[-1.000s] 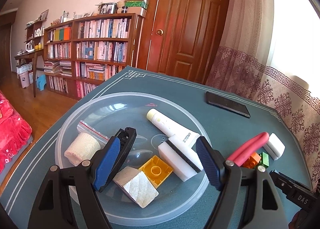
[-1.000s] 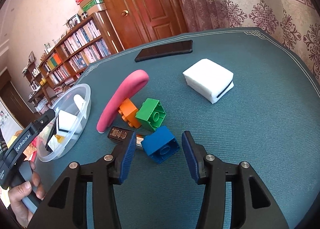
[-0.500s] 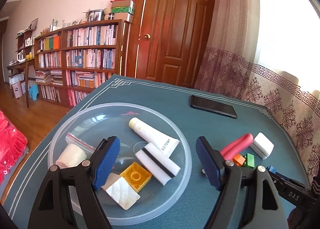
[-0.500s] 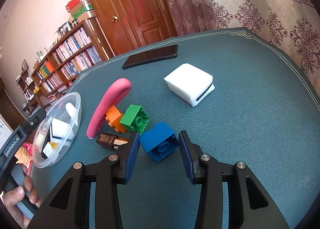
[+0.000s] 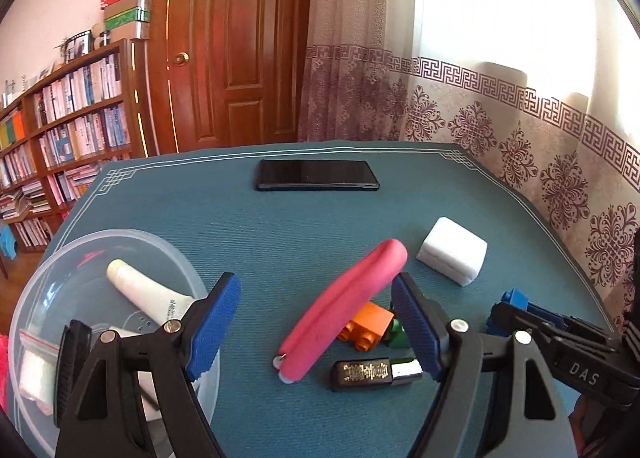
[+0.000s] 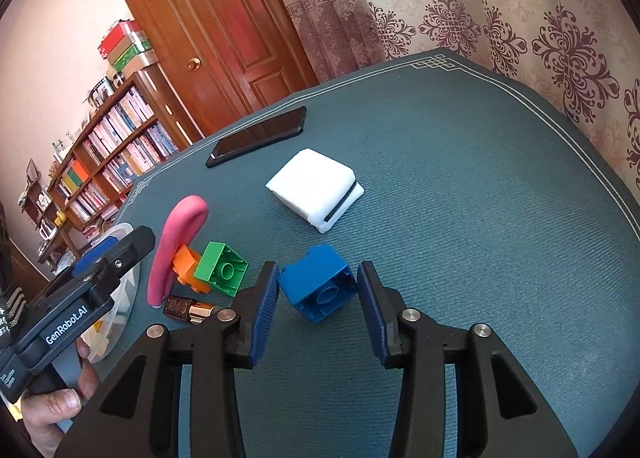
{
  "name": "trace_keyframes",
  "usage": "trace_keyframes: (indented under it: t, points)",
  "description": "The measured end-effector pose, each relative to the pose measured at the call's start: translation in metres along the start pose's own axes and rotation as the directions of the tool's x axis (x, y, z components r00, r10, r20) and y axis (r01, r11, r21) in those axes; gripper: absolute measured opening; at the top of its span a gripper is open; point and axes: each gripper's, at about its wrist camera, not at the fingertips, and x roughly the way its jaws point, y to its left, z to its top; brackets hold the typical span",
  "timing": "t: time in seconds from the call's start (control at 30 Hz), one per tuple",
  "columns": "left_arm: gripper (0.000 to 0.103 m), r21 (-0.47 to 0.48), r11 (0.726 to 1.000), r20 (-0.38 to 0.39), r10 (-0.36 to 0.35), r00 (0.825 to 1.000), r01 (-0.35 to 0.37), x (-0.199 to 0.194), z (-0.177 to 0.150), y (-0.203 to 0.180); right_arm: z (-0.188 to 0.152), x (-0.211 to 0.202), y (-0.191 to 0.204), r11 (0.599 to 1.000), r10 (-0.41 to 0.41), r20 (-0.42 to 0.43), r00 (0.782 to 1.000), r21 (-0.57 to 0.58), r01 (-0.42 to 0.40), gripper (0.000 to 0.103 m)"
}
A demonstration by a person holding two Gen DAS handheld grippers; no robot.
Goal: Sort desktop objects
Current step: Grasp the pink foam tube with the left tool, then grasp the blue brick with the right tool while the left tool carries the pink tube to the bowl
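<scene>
My left gripper (image 5: 316, 310) is open and hovers just before a pink case (image 5: 344, 306), which leans on an orange brick (image 5: 366, 326) beside a green brick (image 5: 398, 334). A black lipstick (image 5: 372, 372) lies in front of them. At the left, a clear bowl (image 5: 100, 240) holds a white tube (image 5: 148, 294) and other items. My right gripper (image 6: 318, 278) is shut on a blue brick (image 6: 320, 282), its pads against both sides; the brick is turned so its hollow underside faces me. Whether it is off the cloth I cannot tell.
A white sponge (image 6: 316, 187) and a black phone (image 6: 258, 135) lie farther back on the teal tablecloth (image 6: 480, 177). A hand (image 6: 60, 402) holds the left tool. Bookshelves (image 5: 68, 117), a wooden door (image 5: 240, 45) and a patterned curtain (image 5: 520, 137) stand beyond the table.
My left gripper swung right, from over the bowl to the pink case and bricks. My right gripper closed on the blue brick and drew it away from the green brick.
</scene>
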Motion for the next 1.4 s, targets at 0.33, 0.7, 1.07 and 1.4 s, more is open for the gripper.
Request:
trace_keyframes:
  t: [0.33,0.7,1.07,1.4]
  points:
    - [0.081,-0.012,0.999,-0.075,-0.041,0.996,0.04,0.035,0.002,0.002,0.0,0.005,-0.007,0.999,-0.003,-0.014,1.0,0.035,0.004,0.044]
    - [0.044,0.002,0.999,-0.141,-0.037,0.989,0.038,0.067,0.003,-0.002,-0.001,0.006,-0.008,0.999,0.0,-0.014,1.0,0.038,0.001,0.044]
    - [0.042,-0.01,1.0,-0.117,-0.01,0.993,0.009,0.064,0.003,0.0,-0.001,0.001,-0.006,0.999,-0.002,0.009,1.0,0.034,0.002,0.043]
    - [0.04,-0.089,0.996,-0.001,0.018,1.0,-0.018,0.025,0.018,0.011,0.0,-0.005,-0.004,1.0,0.009,0.036,0.999,0.027,-0.01,0.043]
